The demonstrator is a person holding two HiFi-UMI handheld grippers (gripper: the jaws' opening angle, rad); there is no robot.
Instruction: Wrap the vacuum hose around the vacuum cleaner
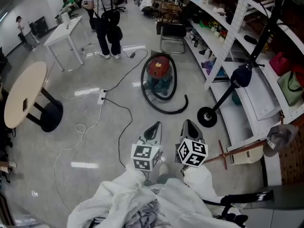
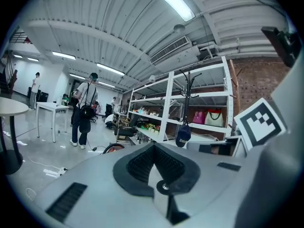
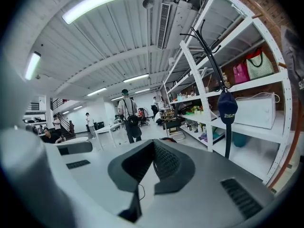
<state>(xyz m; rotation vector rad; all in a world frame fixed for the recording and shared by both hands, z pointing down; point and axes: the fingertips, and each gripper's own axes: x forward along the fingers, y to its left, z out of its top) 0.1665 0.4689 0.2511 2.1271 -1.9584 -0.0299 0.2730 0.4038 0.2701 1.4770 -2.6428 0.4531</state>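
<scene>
In the head view the vacuum cleaner (image 1: 159,74), red on top with a teal body, stands on the floor ahead of me. Its black hose (image 1: 167,110) loops on the floor around it and ends in a curl to the right. My left gripper (image 1: 154,126) and right gripper (image 1: 186,124) hang side by side well short of the hose, both shut and empty. The left gripper view shows its pads meeting at the tip (image 2: 153,146), with a red sliver of the vacuum (image 2: 113,148) beyond. In the right gripper view the jaws (image 3: 154,143) are shut too.
A metal shelf rack (image 1: 223,37) runs along the right. A coat stand with a dark cap (image 1: 240,77) has its round base (image 1: 207,117) near the hose end. A chair (image 1: 172,32) stands behind the vacuum. A power strip with cables (image 1: 102,96), a round table (image 1: 23,95), a white table (image 1: 65,30) and a standing person (image 1: 107,20) are to the left.
</scene>
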